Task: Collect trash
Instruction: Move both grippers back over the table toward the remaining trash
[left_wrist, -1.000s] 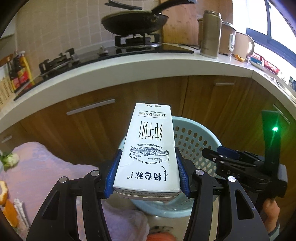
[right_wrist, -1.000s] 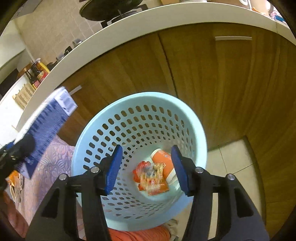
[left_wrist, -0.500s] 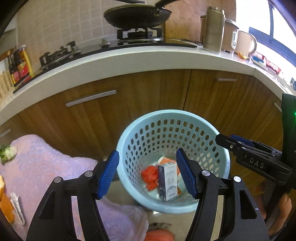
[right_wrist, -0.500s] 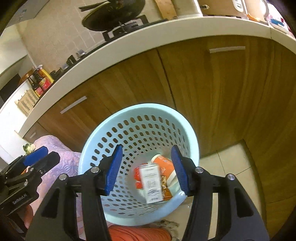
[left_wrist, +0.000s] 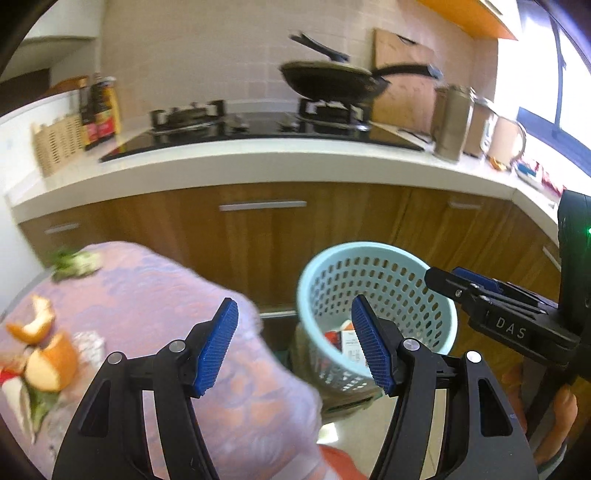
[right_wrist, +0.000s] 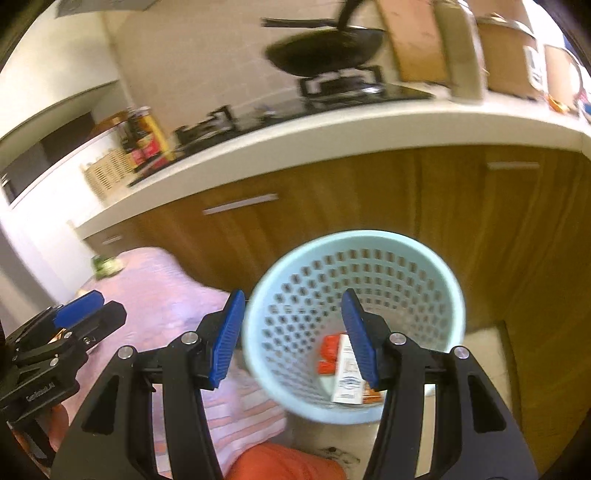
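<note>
A light blue perforated basket (left_wrist: 376, 258) stands on the floor by the wooden cabinets; it also shows in the right wrist view (right_wrist: 354, 243). A white milk carton (right_wrist: 348, 376) lies inside it with red wrappers (right_wrist: 328, 352). My left gripper (left_wrist: 295, 347) is open and empty, over the edge of a table with a purple cloth (left_wrist: 155, 295). Orange peels (left_wrist: 44, 354) and green scraps (left_wrist: 72, 263) lie on that cloth. My right gripper (right_wrist: 291, 332) is open and empty above the basket's near rim.
A white counter (left_wrist: 258, 162) carries a hob with a black pan (left_wrist: 332, 83), bottles (left_wrist: 101, 107), a wicker basket (left_wrist: 57, 142), a steel flask (left_wrist: 452, 123) and a mug (left_wrist: 508, 140). Tiled floor (right_wrist: 484, 354) lies right of the basket.
The left gripper opened and dropped the milk carton into the basket, then swung left over the purple cloth. The right gripper backed away from the basket a little, still open.
</note>
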